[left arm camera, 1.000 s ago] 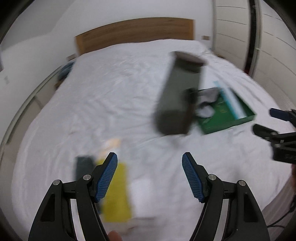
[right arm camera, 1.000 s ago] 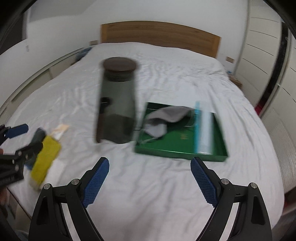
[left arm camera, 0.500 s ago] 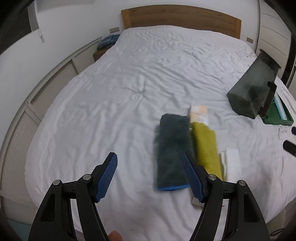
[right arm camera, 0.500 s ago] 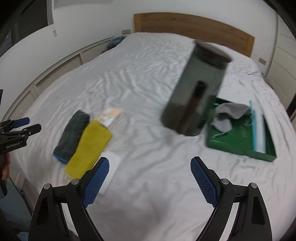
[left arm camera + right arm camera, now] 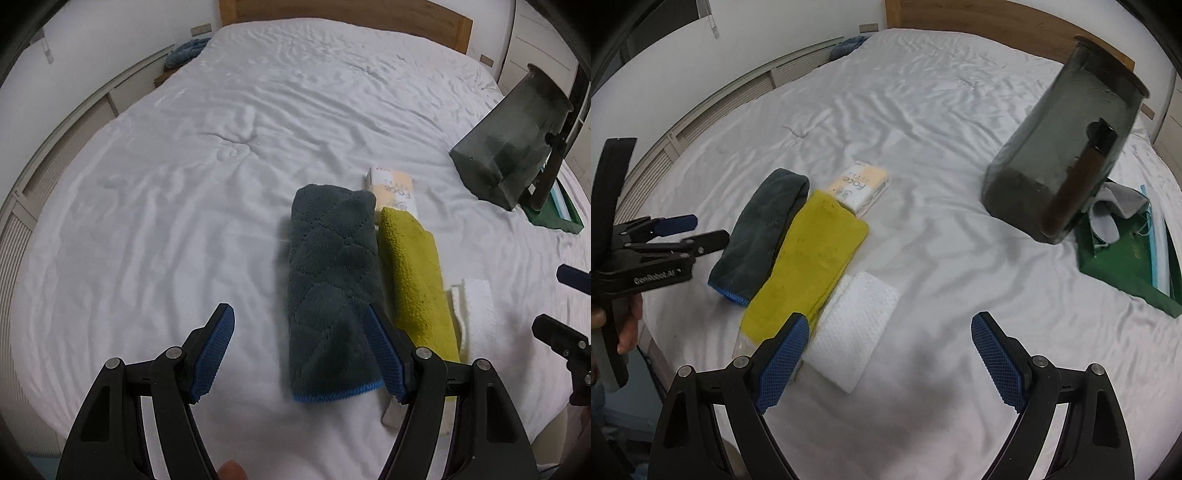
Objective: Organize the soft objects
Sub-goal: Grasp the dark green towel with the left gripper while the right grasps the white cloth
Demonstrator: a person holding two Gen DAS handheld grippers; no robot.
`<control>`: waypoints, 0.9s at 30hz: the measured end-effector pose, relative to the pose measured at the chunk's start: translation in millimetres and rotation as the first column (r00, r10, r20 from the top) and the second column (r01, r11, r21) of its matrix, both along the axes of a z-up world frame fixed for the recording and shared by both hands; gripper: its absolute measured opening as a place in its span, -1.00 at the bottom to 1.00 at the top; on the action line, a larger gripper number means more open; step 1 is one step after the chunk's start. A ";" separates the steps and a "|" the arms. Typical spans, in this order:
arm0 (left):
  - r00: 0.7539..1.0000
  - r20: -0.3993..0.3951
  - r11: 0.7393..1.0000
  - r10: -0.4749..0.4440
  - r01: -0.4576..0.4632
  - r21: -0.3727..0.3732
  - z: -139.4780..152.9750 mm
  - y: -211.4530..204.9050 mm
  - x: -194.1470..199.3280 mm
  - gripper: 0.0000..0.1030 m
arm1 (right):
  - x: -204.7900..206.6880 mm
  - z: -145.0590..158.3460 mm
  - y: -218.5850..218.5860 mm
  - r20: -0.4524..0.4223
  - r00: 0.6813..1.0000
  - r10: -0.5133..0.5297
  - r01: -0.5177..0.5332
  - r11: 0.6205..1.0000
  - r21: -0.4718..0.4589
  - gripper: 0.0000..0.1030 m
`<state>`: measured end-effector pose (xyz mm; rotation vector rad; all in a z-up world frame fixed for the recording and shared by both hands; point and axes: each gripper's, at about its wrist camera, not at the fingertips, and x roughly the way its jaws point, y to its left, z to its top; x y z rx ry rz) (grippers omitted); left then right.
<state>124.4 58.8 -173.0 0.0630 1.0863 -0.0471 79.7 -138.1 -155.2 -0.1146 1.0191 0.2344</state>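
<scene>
My left tongs (image 5: 299, 354): jaws spread, empty. Dark grey towel (image 5: 332, 280) lies folded on the white bed (image 5: 184, 184) just ahead of them, its near end between the tips.

Yellow towel (image 5: 413, 280): touching its right side.

My right tongs (image 5: 886, 362): jaws spread, empty; white cloth (image 5: 857, 321) just ahead of the left tip.

Smoky jug (image 5: 1060, 147), green tray (image 5: 1123, 266): ahead-right.

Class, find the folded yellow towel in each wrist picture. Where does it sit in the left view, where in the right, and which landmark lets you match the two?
Left wrist view: yellow towel right of centre, just right of the dark grey towel.
Right wrist view: yellow towel left of centre, above the right gripper.
Shared landmark: the tissue pack at the towel's far end.
</scene>
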 end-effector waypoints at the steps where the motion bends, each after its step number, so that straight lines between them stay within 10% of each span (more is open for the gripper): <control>1: 1.000 -0.008 1.000 -0.002 0.002 0.002 -3.3 -0.3 3.0 0.29 | 5.1 -1.8 1.6 -0.002 1.000 0.001 -0.001 1.000 0.005 0.76; 27: 0.970 -0.145 0.980 -0.196 0.190 -0.052 -44.1 -25.4 33.8 0.30 | 40.4 -45.4 6.4 -0.084 0.996 -0.008 0.014 0.997 0.076 0.75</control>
